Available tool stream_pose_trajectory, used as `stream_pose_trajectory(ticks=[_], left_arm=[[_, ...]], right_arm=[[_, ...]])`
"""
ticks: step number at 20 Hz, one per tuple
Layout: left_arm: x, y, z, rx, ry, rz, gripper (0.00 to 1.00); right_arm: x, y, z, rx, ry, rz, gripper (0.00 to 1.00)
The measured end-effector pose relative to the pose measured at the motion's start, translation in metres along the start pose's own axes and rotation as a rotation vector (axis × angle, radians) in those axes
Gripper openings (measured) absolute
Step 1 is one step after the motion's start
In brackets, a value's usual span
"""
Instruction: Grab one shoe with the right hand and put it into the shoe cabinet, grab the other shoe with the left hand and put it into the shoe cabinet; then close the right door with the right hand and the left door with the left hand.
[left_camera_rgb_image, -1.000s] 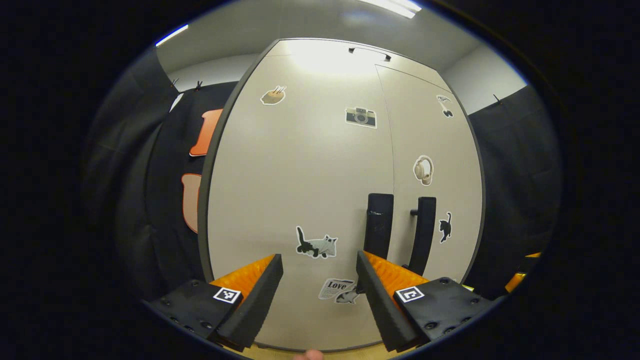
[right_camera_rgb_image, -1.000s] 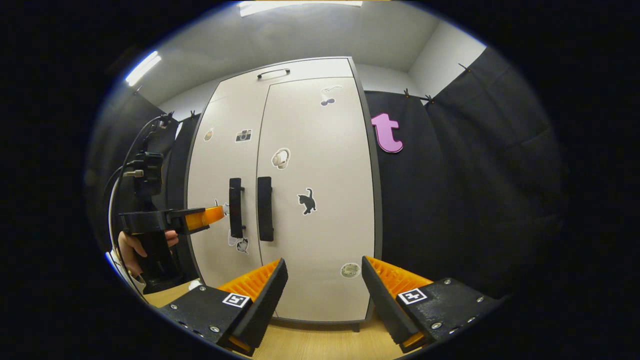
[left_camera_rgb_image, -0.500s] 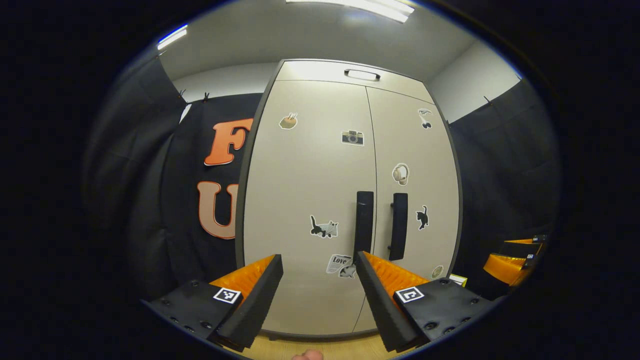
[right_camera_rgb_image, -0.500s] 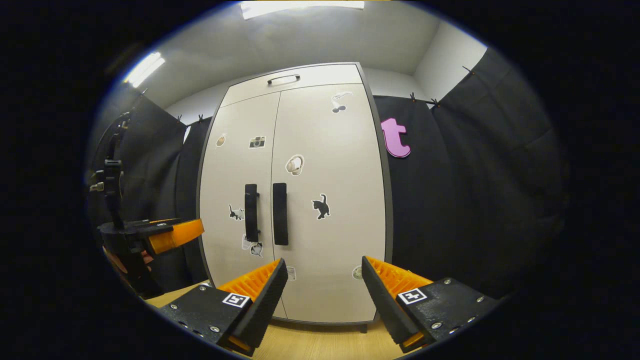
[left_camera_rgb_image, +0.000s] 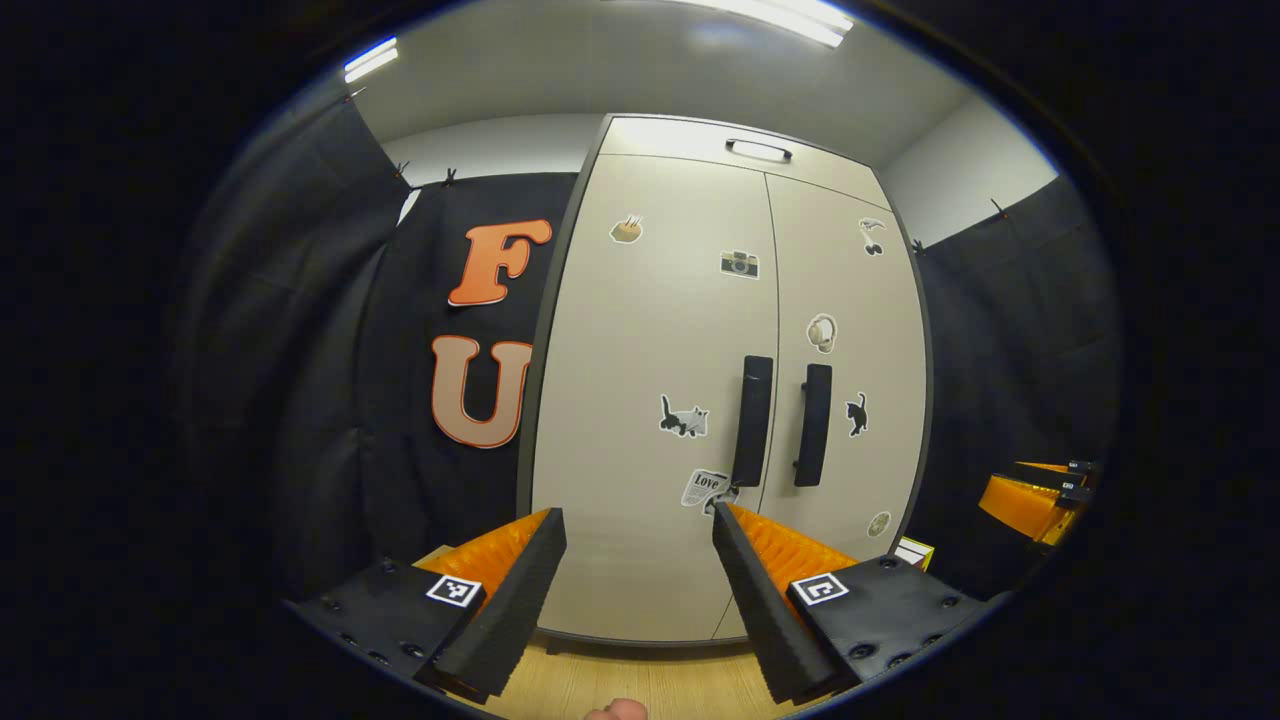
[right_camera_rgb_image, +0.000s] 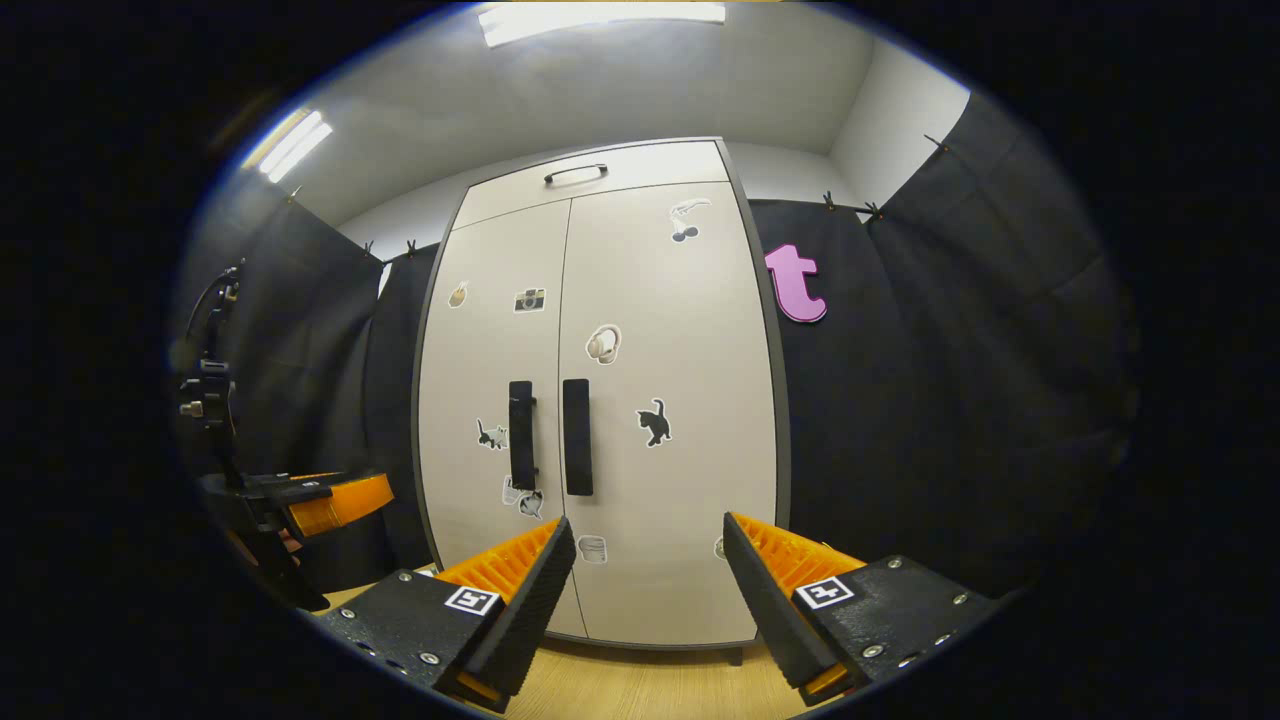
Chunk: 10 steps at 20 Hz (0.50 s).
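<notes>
Backing away from the shoe cabinet (left_camera_rgb_image: 730, 400): my left gripper (left_camera_rgb_image: 638, 590), jaws spread and empty, has pulled clear of the left door (left_camera_rgb_image: 650, 400); my right gripper (right_camera_rgb_image: 648, 600), likewise spread, faces the right door (right_camera_rgb_image: 670, 420). Both doors shut, shoes presumably inside — task looks finished.

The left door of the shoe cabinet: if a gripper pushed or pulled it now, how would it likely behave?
The left door looks like a flat rigid panel, so it would probably swing as one piece rather than flex. It sits flush with the right door, so pushing likely moves nothing. Its long upright handle should give open fingers a firm hold.
</notes>
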<state>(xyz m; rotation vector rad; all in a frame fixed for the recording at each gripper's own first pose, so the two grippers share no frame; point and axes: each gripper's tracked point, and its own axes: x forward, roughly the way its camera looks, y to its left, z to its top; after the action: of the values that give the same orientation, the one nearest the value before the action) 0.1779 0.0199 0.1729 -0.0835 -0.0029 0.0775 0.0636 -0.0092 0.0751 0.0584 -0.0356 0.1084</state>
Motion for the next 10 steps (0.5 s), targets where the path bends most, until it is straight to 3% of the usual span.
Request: stream_pose_trajectory(ticks=[4, 10], left_arm=[[-0.003, 0.019, 0.003, 0.020, -0.013, 0.051, 0.96], [-0.007, 0.019, 0.008, 0.040, -0.030, 0.063, 0.96]], right_arm=[[-0.003, -0.001, 0.002, 0.007, -0.002, 0.001, 0.92], [-0.005, -0.004, 0.002, 0.012, -0.008, -0.008, 0.92]])
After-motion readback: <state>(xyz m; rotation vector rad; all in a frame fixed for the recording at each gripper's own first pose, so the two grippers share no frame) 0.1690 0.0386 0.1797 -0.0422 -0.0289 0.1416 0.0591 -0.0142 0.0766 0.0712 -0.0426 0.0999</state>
